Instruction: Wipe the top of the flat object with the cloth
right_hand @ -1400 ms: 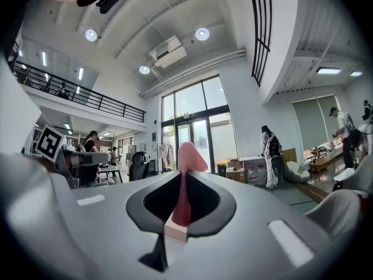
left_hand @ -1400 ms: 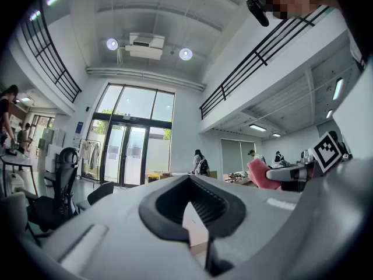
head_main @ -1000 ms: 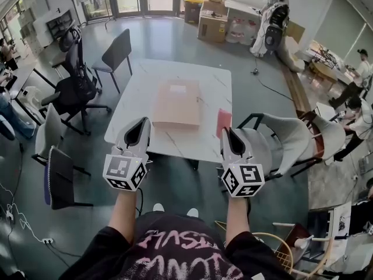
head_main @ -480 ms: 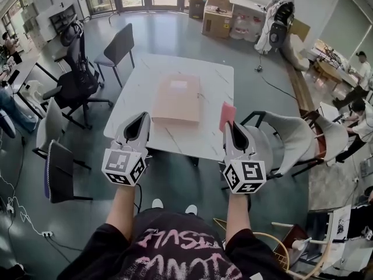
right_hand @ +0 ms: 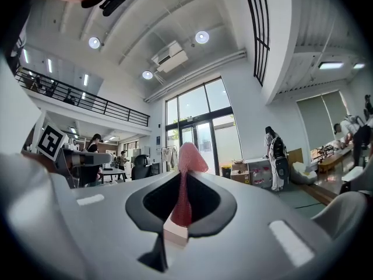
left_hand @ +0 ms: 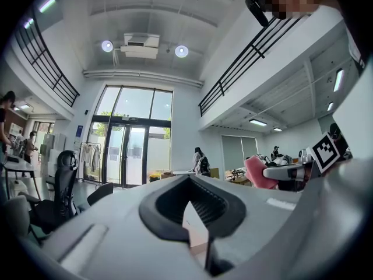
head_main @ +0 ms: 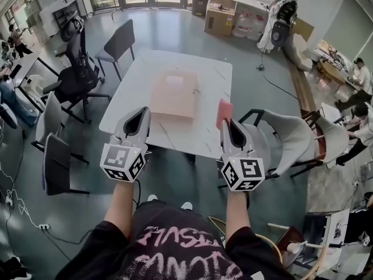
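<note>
A flat tan cardboard box [head_main: 174, 93] lies in the middle of the white table [head_main: 131, 107]. Both grippers hang side by side in front of the table's near edge, above the floor. My right gripper [head_main: 228, 124] is shut on a pink cloth [head_main: 224, 112] that stands up out of its jaws; in the right gripper view the cloth [right_hand: 186, 174] rises from the closed tips of that gripper [right_hand: 178, 226]. My left gripper [head_main: 140, 114] is shut with nothing in it, and its jaws meet in the left gripper view [left_hand: 195, 226].
A grey chair [head_main: 291, 136] stands at the table's right corner, close to my right gripper. A black office chair [head_main: 76, 80] and two more chairs [head_main: 116, 42] [head_main: 55, 162] ring the left side. Cardboard boxes [head_main: 220, 19] sit beyond the table. People work at the right [head_main: 360, 74].
The table and box have slid slightly up and away in the head view. Both grippers keep their places side by side, and the cloth stays in the right one.
</note>
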A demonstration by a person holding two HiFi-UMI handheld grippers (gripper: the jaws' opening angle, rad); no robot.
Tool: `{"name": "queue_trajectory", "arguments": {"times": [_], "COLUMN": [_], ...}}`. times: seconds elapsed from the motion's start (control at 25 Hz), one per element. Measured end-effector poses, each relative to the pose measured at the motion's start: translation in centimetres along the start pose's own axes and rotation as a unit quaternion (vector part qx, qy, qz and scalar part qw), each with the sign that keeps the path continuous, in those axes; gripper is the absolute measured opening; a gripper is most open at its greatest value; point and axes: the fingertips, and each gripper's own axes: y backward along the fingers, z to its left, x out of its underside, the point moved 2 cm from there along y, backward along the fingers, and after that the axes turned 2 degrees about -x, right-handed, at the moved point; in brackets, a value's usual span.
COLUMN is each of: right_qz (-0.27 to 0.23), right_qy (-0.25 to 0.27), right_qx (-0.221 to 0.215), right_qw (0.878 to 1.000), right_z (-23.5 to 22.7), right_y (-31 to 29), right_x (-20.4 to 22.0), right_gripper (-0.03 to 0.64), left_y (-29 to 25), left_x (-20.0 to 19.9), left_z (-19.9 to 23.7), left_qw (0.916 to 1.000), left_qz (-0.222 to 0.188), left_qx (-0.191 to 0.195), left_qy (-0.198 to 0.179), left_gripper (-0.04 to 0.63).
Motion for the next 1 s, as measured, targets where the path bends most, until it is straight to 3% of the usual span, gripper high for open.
{"name": "queue_trajectory", "arguments": {"times": [1.0], "right_qz": [0.001], "right_qy": [-0.015], "right_qx": [-0.012], "right_qw": [1.0], "right_z": [-3.2], "right_y": [0.6], "right_x": [1.5], "right_gripper": [0.052], "left_y": [-1.6], "left_x": [1.1], "left_z": [-2.8], "left_qw": [0.9999], "left_qz": [0.006], "left_qx": [-0.008], "left_qy": [-0.006], "left_gripper": [0.0]}}
